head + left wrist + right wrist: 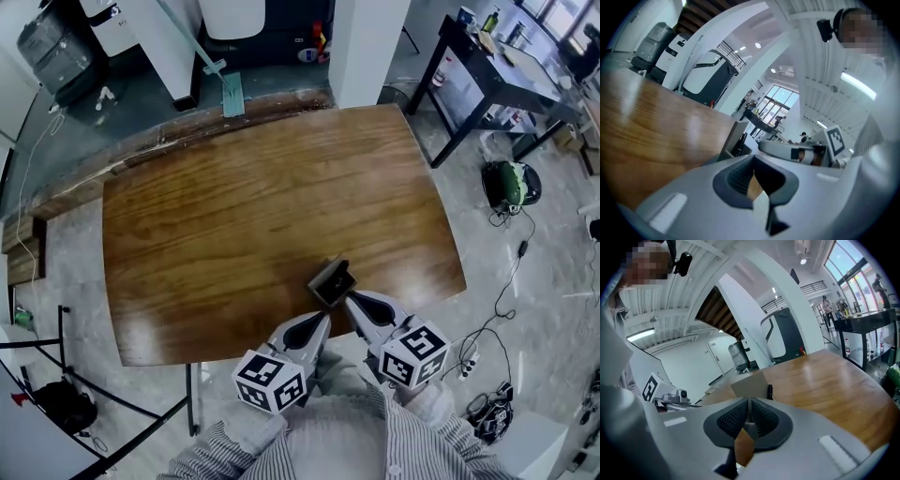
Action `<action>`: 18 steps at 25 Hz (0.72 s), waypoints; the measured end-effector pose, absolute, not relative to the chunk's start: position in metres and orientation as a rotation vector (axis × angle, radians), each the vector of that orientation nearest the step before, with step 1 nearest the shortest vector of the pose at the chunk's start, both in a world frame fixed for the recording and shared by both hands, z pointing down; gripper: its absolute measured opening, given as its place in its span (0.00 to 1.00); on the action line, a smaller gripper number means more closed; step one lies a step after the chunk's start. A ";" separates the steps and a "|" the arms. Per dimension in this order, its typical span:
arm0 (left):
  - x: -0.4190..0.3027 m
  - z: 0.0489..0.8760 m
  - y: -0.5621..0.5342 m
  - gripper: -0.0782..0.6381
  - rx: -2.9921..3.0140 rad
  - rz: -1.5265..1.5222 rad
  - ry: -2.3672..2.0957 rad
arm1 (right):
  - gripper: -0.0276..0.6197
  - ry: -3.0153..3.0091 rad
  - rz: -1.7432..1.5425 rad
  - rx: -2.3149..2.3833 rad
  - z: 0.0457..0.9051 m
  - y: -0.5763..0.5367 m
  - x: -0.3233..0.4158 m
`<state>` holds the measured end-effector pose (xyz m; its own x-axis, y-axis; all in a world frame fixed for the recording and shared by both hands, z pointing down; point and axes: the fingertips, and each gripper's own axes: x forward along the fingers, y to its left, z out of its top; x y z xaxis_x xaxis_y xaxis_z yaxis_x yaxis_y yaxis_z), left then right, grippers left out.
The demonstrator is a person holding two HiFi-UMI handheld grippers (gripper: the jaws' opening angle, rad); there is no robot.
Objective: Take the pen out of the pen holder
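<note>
A small square grey pen holder (332,280) stands near the front edge of the wooden table (262,197). A dark pen (769,391) stands upright in it. In the right gripper view the holder (749,383) is just beyond my jaws; in the left gripper view the holder (735,137) lies ahead and slightly to the left. My left gripper (324,319) sits just short of the holder, shut with nothing between its pads (752,159). My right gripper (350,299) has its tips close beside the holder, its jaws (749,401) only a narrow slit apart and empty.
The table's front edge runs right under both grippers. A black workbench (497,66) stands at the back right, with a green device (511,184) and cables on the floor beside it. White machines (159,37) and a pillar (367,47) stand behind the table.
</note>
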<state>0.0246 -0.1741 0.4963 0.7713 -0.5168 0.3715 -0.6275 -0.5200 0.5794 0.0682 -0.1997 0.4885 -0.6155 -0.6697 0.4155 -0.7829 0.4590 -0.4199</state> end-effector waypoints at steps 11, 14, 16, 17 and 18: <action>0.026 0.511 -0.188 0.12 2.197 0.143 -0.850 | 0.19 -2.429 0.806 1.326 0.507 -0.233 0.077; 0.026 0.515 -0.191 0.12 2.185 0.127 -0.854 | 0.22 -2.410 0.789 1.337 0.514 -0.237 0.079; 0.027 0.516 -0.195 0.12 2.180 0.121 -0.854 | 0.22 -2.402 0.783 1.337 0.516 -0.243 0.080; 0.027 0.517 -0.196 0.12 2.177 0.119 -0.853 | 0.22 -2.398 0.778 1.335 0.516 -0.246 0.080; 0.026 0.518 -0.197 0.12 2.174 0.117 -0.852 | 0.22 -2.392 0.772 1.331 0.517 -0.248 0.080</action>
<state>0.0263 -0.1971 0.5176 0.7707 -0.5381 0.3412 -0.6101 -0.4689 0.6386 0.0796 -0.2477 0.5172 -0.5277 -0.6902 0.4951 -0.8494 0.4276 -0.3092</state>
